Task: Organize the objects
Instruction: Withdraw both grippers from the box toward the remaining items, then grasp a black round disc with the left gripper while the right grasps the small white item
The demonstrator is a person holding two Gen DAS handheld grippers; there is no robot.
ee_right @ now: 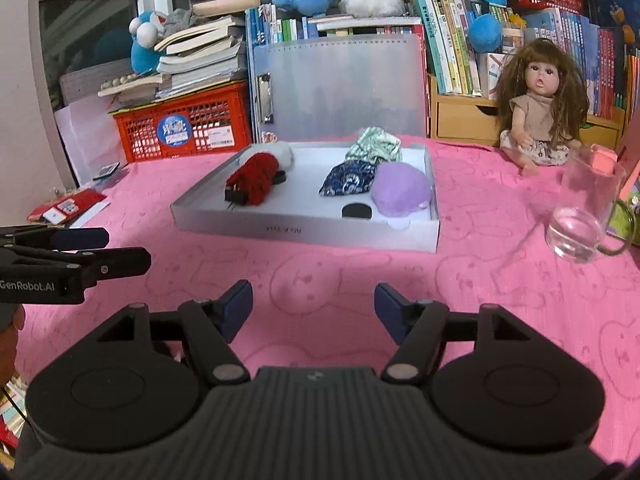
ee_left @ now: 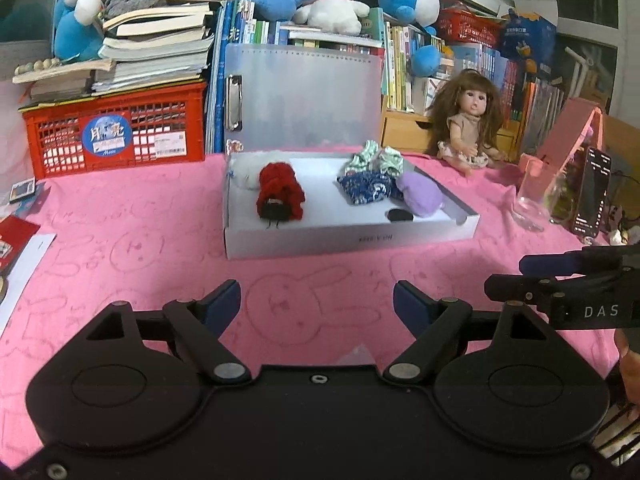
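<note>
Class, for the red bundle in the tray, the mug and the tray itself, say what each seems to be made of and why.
Red bundle: probably knitted yarn, matte, with a chunky ribbed texture.
Mug: clear glass or possibly plastic; the pink cloth shows through it.
Tray: likely white cardboard, smooth, with thin folded walls.

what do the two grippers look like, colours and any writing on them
Both are matte black plastic with two round housings, silver pivot screws and linkage bars ending in dark blue padded fingers. The left gripper reads "GenRobot.AI" in white on its side, seen from the right wrist; the right gripper shows "DAS" from the left wrist. No cables visible.
</note>
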